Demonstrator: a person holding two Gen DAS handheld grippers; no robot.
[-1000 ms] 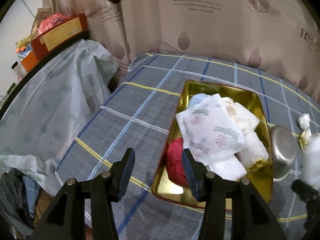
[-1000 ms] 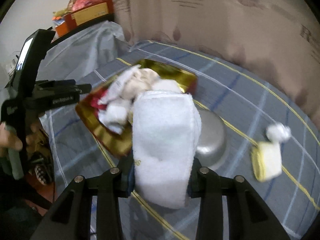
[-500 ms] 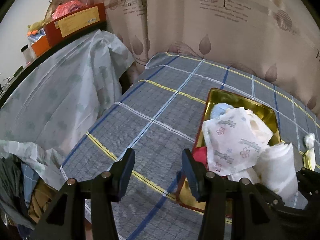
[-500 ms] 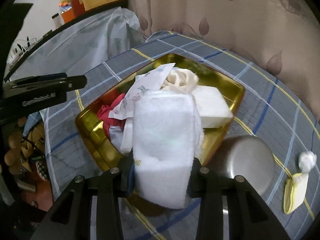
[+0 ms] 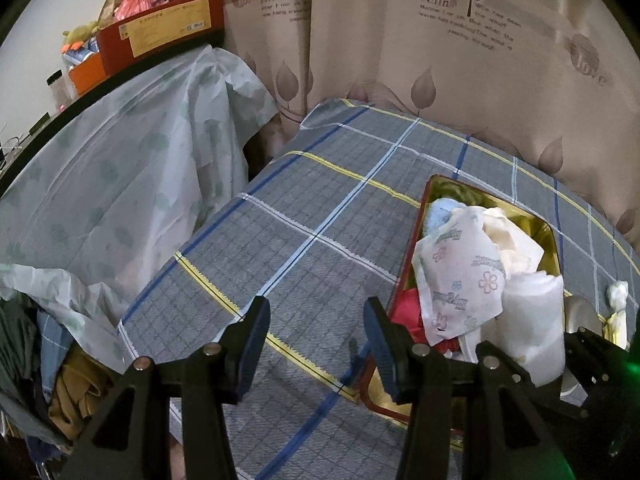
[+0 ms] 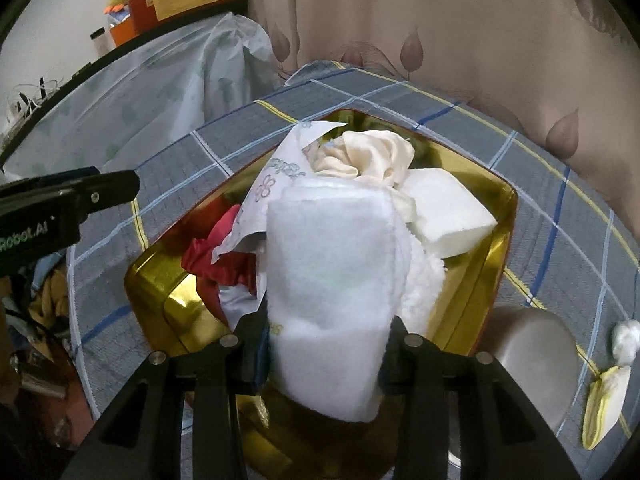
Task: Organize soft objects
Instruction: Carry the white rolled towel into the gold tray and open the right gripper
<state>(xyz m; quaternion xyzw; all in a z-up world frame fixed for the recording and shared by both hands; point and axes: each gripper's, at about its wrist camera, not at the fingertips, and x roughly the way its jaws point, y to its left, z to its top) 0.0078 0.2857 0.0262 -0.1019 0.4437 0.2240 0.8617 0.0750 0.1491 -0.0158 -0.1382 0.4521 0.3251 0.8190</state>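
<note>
My right gripper [image 6: 322, 344] is shut on a folded white towel [image 6: 332, 280] and holds it over the near end of a gold tray [image 6: 502, 216]. The tray holds a red cloth [image 6: 218, 262], a flower-printed packet [image 6: 280, 176], a cream cloth [image 6: 368, 156] and a white block [image 6: 448, 212]. In the left wrist view the towel [image 5: 532, 320] hangs at the tray's [image 5: 548, 236] near right end. My left gripper [image 5: 316, 336] is open and empty, over the checked tablecloth just left of the tray.
A steel bowl [image 6: 532, 356] lies upside down right of the tray, with a yellow-edged cloth [image 6: 604, 404] and a white ball [image 6: 626, 338] beyond it. A plastic-covered shelf [image 5: 120, 168] stands left. A curtain [image 5: 440, 60] hangs behind the table.
My right gripper has carried the white towel from beside the bowl to over the tray. My left gripper has drawn back to the left, away from the tray.
</note>
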